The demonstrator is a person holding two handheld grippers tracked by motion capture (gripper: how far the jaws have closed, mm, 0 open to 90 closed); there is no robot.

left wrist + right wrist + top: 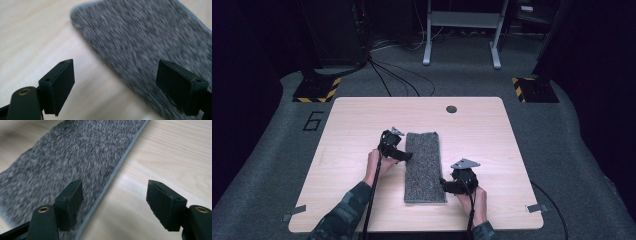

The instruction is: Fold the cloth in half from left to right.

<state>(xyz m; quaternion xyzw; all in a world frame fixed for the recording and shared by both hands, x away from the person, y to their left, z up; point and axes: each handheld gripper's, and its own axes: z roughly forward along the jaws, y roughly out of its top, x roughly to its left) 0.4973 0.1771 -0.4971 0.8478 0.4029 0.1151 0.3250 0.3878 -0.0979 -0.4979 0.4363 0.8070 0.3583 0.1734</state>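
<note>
Left hand-held gripper (408, 156) sits at the left long edge of the grey cloth (424, 167), toward its far half, with its jaws wide apart and nothing between them. In the left gripper view one pad hangs over bare wood and the other over the grey weave, so the jaws straddle the edge, probably lined up to nip it. The cloth lies flat as a long strip in the middle of the bench (352, 125), running away from the person.

Right hand-held gripper (443, 185) is at the opposite long edge, near the cloth's near right corner. Its jaws are also well apart and grip nothing; in the right gripper view one pad is over the cloth (75, 152), the other over the wood, with the hemmed edge running between them. Taking opposite sides like this would suit a fold or a lift.

Motion blurs the weave in both gripper views, so whether any pad touches the cloth is hard to tell. Hands and gripper bodies cover the contact spots in the high view.
</note>
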